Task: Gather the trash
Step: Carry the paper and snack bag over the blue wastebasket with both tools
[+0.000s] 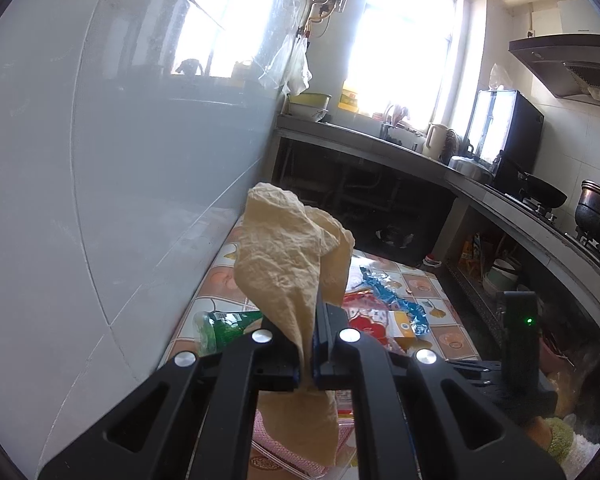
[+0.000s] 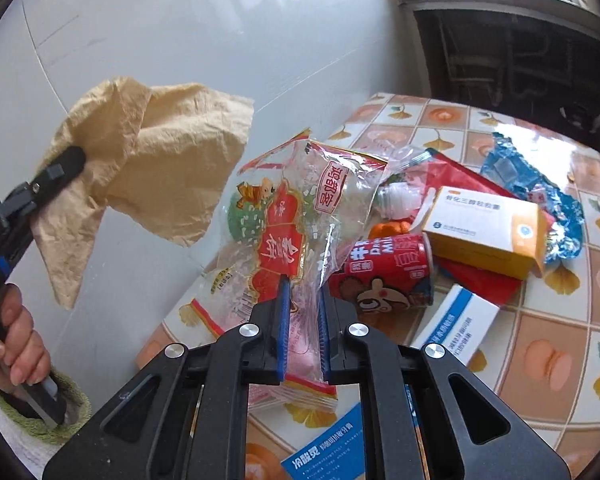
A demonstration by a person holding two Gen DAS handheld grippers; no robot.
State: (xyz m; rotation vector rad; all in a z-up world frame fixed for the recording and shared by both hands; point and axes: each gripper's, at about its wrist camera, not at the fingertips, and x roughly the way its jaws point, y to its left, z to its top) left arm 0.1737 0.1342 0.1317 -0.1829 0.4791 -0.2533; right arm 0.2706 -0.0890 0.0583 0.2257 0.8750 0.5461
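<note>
Currently the left gripper (image 1: pixel 308 344) is clamped on a crumpled tan paper towel (image 1: pixel 288 256) — held up off the table (image 1: pixel 456 340), most of the sheet standing above the fingers, a tail hanging below them. From the right wrist view the same gripper (image 2: pixel 70 158) comes in from the left edge, angled up and to the right, with the towel (image 2: pixel 156 160) in front of the white tiled wall (image 2: pixel 204 32). A bare hand (image 2: pixel 14 344) wraps its handle, thumb and fingers curled around it.

Right gripper (image 2: pixel 302 312) is closed on a clear snack wrapper (image 2: pixel 300 216) with red print, blue pads on either side, wrapper sticking up between them above the table (image 2: pixel 548 320).

Rest of the trash lies on the patterned tabletop just past it — red can (image 2: pixel 388 276) on its side, orange-and-white box (image 2: pixel 484 228) behind it, blue foil wrapper (image 2: pixel 540 188) further back, white-and-blue box (image 2: pixel 456 328) beside the right finger.
</note>
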